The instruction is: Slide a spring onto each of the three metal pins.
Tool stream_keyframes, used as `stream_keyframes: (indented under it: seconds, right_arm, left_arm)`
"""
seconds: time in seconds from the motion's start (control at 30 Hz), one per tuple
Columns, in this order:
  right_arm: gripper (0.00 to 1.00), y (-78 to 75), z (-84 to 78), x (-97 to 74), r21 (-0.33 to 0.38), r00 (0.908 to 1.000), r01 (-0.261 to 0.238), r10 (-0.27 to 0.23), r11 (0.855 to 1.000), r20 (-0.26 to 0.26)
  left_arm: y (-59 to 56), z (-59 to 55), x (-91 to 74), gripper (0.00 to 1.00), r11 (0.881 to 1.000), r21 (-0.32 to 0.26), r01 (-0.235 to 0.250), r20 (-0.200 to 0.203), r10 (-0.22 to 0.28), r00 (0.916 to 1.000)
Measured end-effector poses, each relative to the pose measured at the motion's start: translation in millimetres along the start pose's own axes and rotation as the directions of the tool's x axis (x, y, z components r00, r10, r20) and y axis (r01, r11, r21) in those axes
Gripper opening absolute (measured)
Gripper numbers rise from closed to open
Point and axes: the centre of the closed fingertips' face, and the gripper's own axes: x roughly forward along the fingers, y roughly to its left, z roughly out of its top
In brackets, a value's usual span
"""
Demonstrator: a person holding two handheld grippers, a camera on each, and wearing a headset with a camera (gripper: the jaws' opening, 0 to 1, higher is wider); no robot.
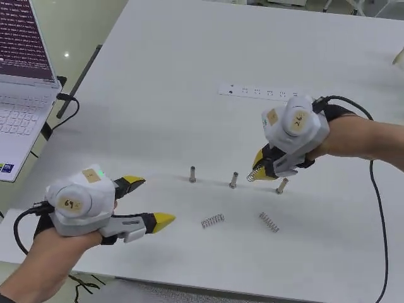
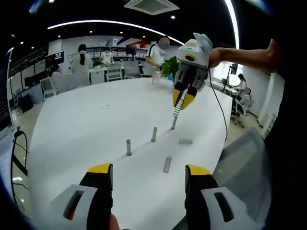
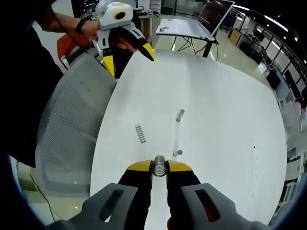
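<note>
1. Counter (image 1: 189,76): white and broad, with wide bare room behind the middle pin (image 1: 234,180) and to both sides of it. Its near edge runs closer in front of that pin, so I judge that anything knocked forward could roll off.
2. Laptop (image 1: 19,82): open, far to the left of the middle pin, by the counter's left edge and well clear of the work.
3. Power strip (image 1: 259,92): lies flat well behind the middle pin and blocks nothing.
4. Left tool (image 1: 154,201): jaws spread wide and empty. It hovers low, left of and in front of the middle pin, probably held back to leave the other hand room.
5. Right tool (image 1: 260,169): jaws closed on the held spring (image 1: 252,174), just right of and above the middle pin. The spring hangs below the tips with its lower end free, which suits lowering it over a pin.
6. Left pin (image 1: 192,174) and right pin (image 1: 281,185): they flank the middle pin in one row. All three stand upright, apart and bare. In the left gripper view the held spring sits just above the right pin, so I judge that pin to be the target.
7. Loose springs: one lies front-left (image 1: 213,221) of the middle pin and one front-right (image 1: 269,221). Both lie flat, apart from the pins and from each other, with open counter around each for jaws to close.
</note>
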Motion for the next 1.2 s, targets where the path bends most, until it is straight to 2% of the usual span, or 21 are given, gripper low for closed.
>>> stream_keyframes:
  seconds: [0.17, 0.57, 0.83, 1.2]
  right_arm:
    - [0.08, -3.7, 3.3, 6.0, 0.003, 1.0, 0.001, -0.001, 1.0, -0.001]
    - [0.08, -15.6, 17.6, 21.7, 0.002, 1.0, -0.001, 0.001, 1.0, -0.008]
    - [0.08, -29.5, 36.1, 34.7, 0.004, 1.0, 0.002, -0.002, 1.0, -0.003]
    - [0.08, -38.2, 54.6, 53.9, -0.008, 0.9998, -0.019, 0.019, 1.0, -0.004]
  left_arm:
    - [6.2, -6.2, -5.5, 0.6, 1.0, -0.013, -0.019, -0.008, 0.019, 0.9998]
    - [7.8, -6.8, -14.6, 0.64, 0.999, -0.024, -0.04, -0.002, 0.04, 0.9992]
    - [11.1, -8.2, -18.8, 0.65, 0.998, -0.033, -0.05, 0.003, 0.05, 0.9988]
    - [14.9, -14.1, -22.0, 0.65, 0.997, -0.047, -0.057, 0.003, 0.057, 0.9983]
